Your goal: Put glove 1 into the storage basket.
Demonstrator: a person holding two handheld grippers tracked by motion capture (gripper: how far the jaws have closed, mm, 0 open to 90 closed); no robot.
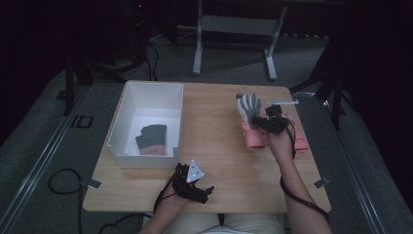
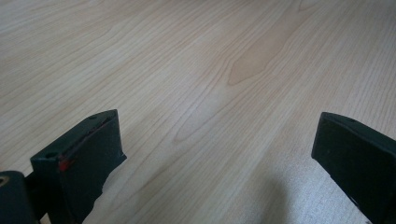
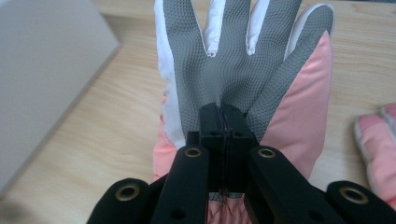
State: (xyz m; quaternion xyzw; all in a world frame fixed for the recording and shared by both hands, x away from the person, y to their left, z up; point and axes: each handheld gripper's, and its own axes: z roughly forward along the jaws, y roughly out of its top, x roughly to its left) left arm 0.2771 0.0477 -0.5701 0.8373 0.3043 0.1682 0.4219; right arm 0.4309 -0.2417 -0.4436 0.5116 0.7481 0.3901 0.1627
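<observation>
A: What is on the far left of the wooden table (image 1: 219, 165)?

B: A white box (image 1: 127, 105). Inside it lies a glove in the box (image 1: 151, 139), grey with a pink cuff, near the box's right wall.

A: And just to the right of that, near the person?

B: The left gripper (image 1: 207, 192). It sits at the near edge of the table, close to the near right corner of the box. In the left gripper view its two black jaws stand wide apart, with bare wood between them. It holds nothing.

A: What comes next, going right?

B: The right gripper (image 1: 256, 120), on the right half of the table, farther away. Its jaws are squeezed tight together. They pinch a pink and grey glove (image 3: 243, 60) at the palm.

A: How does that glove look?

B: Its grey bumpy palm faces the camera in the right gripper view, and its fingers point away, toward the far side. In the high view its fingers stick up and away past the gripper.

A: Anything more on the right?

B: Yes, another pink glove (image 3: 378, 140) lies on the table, right beside the held one.
</observation>
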